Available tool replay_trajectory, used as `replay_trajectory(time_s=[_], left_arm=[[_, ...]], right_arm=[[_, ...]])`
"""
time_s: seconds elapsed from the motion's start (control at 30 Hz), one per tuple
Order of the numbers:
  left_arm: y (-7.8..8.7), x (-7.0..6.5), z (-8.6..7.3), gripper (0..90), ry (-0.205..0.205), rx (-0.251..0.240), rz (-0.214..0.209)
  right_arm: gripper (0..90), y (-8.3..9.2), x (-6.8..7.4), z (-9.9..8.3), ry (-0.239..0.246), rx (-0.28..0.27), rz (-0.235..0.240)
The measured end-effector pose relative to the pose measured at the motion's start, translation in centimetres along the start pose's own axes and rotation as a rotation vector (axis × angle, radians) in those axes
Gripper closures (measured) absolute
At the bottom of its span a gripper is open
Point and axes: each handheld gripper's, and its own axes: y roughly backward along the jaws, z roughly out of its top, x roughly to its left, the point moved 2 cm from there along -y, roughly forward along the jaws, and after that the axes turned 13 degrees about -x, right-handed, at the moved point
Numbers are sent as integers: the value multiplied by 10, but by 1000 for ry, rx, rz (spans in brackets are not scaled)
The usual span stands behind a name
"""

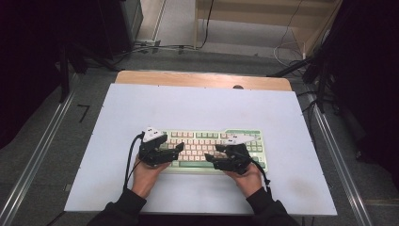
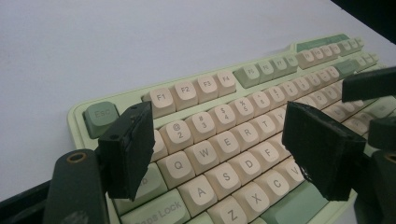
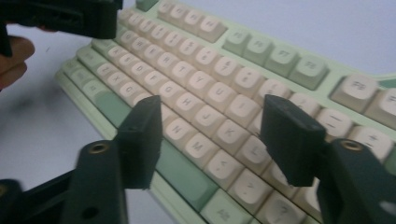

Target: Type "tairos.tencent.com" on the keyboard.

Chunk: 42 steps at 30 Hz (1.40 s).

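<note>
A pale green keyboard (image 1: 207, 141) with cream keys lies on the white board near its front middle. My left gripper (image 1: 176, 149) hovers over the keyboard's left half, jaws open with nothing between them. In the left gripper view its gripper (image 2: 224, 149) frames the letter keys of the keyboard (image 2: 224, 116) around Q, W, A and S. My right gripper (image 1: 217, 153) hovers over the right half, open and empty too. The right gripper view has its gripper (image 3: 212, 137) above the keyboard (image 3: 210, 88), near the K, L and M keys.
The white board (image 1: 197, 108) covers a wooden table (image 1: 202, 79), with bare room behind and beside the keyboard. Metal rails (image 1: 37, 155) run along both sides. Cables (image 1: 282, 44) trail on the floor beyond the far edge. A hand (image 3: 14, 60) shows at the left of the right gripper view.
</note>
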Motion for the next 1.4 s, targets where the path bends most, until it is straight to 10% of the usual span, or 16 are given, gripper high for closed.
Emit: replay_trajectory(time_s=[0.6,1.4], left_arm=[[28,12,3,252,10,-61,40],[78,63,-16,206,3,-99,238]], right_arm=[[263,54,-57,-1,-79,-114,-197],[251,126,-110,-40,-101,-115,-413]])
